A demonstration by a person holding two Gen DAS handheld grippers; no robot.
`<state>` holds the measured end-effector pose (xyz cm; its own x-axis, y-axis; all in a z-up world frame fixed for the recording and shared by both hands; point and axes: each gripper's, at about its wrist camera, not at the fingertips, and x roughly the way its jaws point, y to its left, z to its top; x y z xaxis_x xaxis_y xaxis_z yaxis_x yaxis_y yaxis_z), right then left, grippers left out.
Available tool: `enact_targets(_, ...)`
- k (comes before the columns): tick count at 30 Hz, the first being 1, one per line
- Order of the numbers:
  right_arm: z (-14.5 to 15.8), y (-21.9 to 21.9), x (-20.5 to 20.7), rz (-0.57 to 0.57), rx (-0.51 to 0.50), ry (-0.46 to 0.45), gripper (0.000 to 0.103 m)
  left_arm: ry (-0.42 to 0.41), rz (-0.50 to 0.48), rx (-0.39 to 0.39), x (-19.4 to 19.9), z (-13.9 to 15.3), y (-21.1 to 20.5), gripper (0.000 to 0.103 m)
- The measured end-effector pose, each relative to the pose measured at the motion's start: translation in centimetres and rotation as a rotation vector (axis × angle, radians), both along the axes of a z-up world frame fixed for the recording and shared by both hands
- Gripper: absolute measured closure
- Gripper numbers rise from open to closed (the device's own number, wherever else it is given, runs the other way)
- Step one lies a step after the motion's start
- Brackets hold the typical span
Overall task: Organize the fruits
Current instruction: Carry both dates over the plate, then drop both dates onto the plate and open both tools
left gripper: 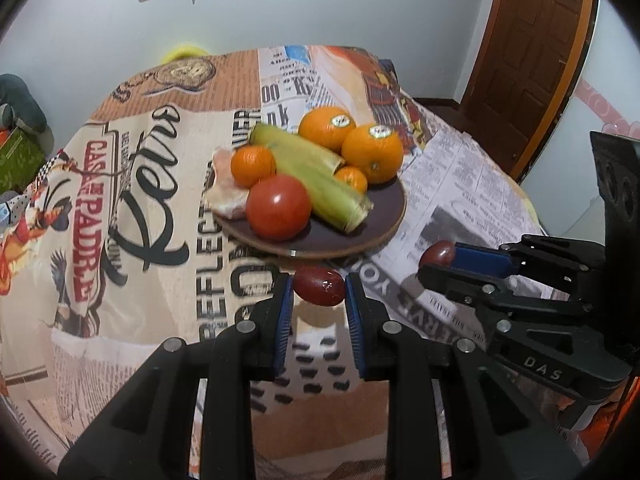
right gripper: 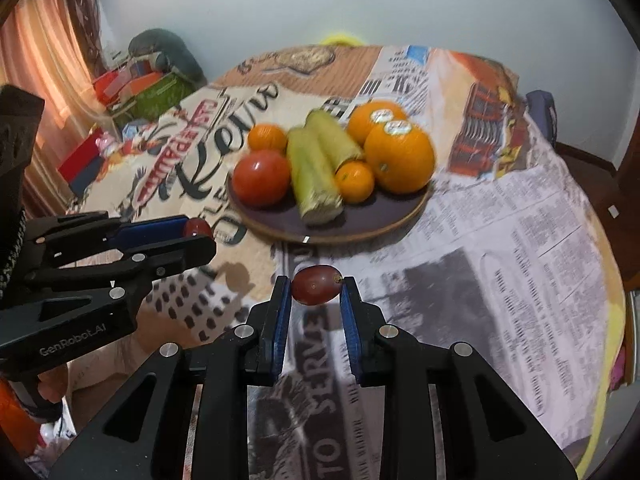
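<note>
**A:** Carry step, by the looks of it. Left gripper with fingers narrowed onto a small dark-red oval grape, pinched end to end between the blue pads. Same on the other side: right gripper clamped on a second dark-red grape. Both held up off the newspaper-print tablecloth, just short of the round dark-brown plate.

**B:** Plate pretty packed already: glossy red tomato, two pale green corn cobs in husk, two big stickered oranges, couple of small tangerines.

**A:** Yep. Next move probably: forward over the near rim, low onto the bare front patch, then a gentle release. Round and slippery, so likely to roll off if dropped from high.

**B:** One at a time maybe, less chance of clashing.
</note>
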<state>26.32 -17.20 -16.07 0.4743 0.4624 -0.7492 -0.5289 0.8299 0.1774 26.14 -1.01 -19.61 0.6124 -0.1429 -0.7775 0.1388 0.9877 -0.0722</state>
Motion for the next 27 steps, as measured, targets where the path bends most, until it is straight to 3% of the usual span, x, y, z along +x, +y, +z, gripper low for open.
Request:
enact_targets(9, 1.1, -0.5, 2.4, -0.037, 0.013, -0.047, 0.08, -0.019, 0.002, -0.003, 2.7, 0.2, -0.9, 0.077)
enact_targets(15, -0.1, 0.1, 3.9, -0.031, -0.004, -0.036, 0.08, 0.02, 0.029, -0.015, 4.3, -1.2, -0.6, 0.077)
enact_targets(24, -1.6, 0.6, 4.8, -0.024, -0.028, -0.027, 0.08, 0.004, 0.029, 0.002, 4.8, -1.6, -1.0, 0.076)
enact_targets(27, -1.9, 0.5, 5.1, -0.029, -0.031, -0.023, 0.07, 0.002, 0.022, -0.001, 4.8, -1.7, -1.1, 0.072)
